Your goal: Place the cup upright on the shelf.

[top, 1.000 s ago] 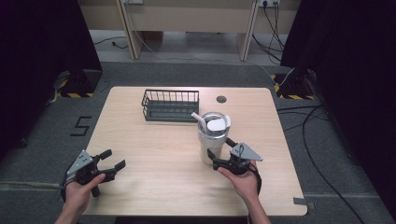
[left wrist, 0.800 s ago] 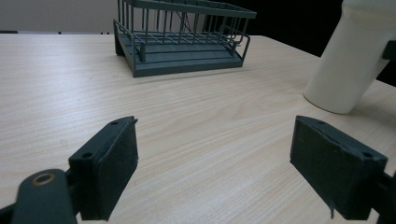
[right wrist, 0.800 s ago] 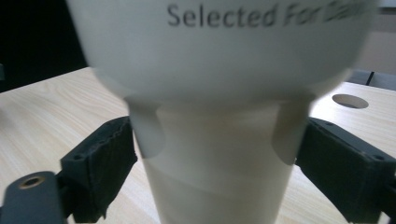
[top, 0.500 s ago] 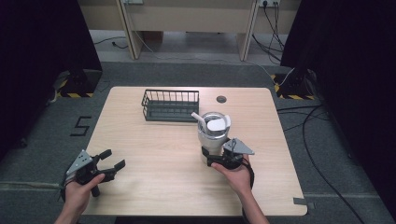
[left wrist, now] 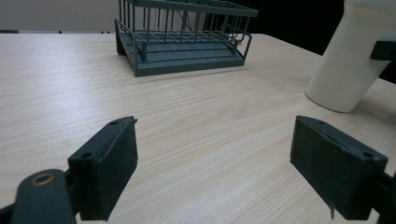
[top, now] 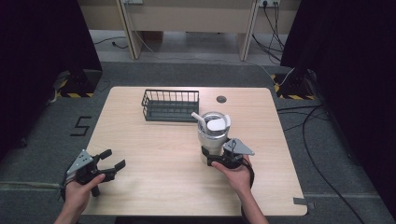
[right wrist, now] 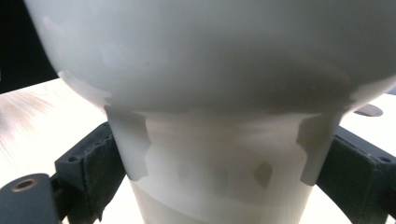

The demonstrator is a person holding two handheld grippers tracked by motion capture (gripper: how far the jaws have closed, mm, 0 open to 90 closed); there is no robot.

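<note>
Jaws of my right gripper (top: 208,157) clasp the white tumbler's (top: 213,136) narrow base, having just closed further; tumbler stands at the counter's (top: 154,154) four o'clock. Left gripper (top: 114,159) jaws spread, empty.

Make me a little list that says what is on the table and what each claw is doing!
Table: light wood
Cup: white, tall, with a lid and a straw, standing upright
Basket: dark wire, behind the cup, nothing seen inside
Right claw: jaws on both sides of the cup's narrow lower part, just closing in, pressing its sides
Left claw: open, holding nothing, near the table's front left edge
Small round hole: in the tabletop, past the cup
</note>
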